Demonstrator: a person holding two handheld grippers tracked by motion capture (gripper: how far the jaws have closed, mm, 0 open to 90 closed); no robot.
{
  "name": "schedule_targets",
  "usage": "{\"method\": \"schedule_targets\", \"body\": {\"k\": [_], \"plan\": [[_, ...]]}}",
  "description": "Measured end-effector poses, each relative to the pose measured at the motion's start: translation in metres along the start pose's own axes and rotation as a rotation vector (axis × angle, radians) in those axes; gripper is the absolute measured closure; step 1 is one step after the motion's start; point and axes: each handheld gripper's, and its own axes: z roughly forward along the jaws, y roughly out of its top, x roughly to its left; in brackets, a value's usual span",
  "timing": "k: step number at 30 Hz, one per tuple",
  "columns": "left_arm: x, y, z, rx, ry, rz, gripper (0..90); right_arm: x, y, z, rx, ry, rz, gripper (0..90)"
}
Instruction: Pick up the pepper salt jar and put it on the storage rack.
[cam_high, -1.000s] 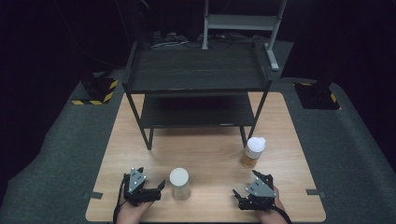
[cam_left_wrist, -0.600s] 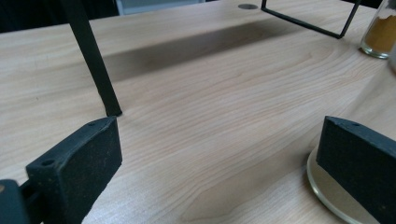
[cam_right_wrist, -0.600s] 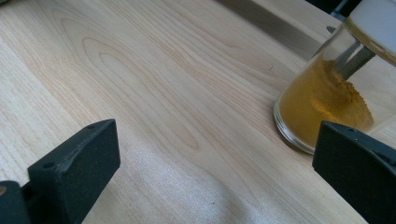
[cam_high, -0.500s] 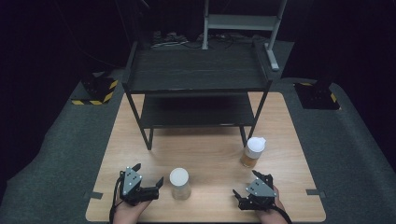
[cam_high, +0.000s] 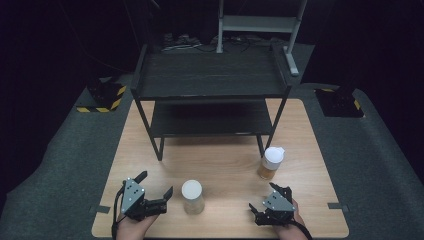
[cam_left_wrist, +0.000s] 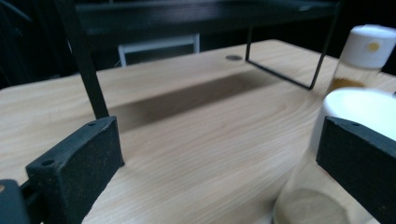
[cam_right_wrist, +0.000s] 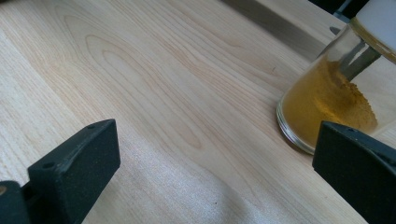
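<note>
High view: left gripper (cam_high: 156, 186) spread wide, nothing gripped, just beside clear jar (cam_high: 192, 197) at table's (cam_high: 225, 170) near edge; right gripper (cam_high: 266, 199) released near spice jar (cam_high: 270, 163); likely pre-grasp, next needs jaws straddling jar.

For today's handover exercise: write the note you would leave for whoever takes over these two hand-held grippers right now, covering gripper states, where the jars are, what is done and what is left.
Left hand-held gripper: open, empty, beside the clear jar, not touching it.
Right hand-held gripper: open, empty, near the spice jar.
Both jars stand upright on the table, in front of the black rack. White lids on.
Done: nothing grasped or moved onto the rack.
Left: probably close on each jar and lift it; the rack's shelves look free.
</note>
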Motion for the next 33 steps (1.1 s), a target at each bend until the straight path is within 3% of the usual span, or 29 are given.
{"method": "schedule_targets", "body": {"k": [9,22,33], "plan": [[-0.006,0.01,-0.01,-0.053,-0.038,0.042,0.4,0.0,0.0,0.0,-0.003,0.002,-0.005,0.2],[-0.013,0.011,-0.011,-0.075,-0.059,0.048,0.4,0.0,0.0,0.0,-0.004,0.003,-0.007,0.2],[-0.021,0.012,-0.007,-0.085,-0.112,0.046,0.3,-0.001,0.0,0.0,-0.001,0.006,-0.004,0.2]]}}
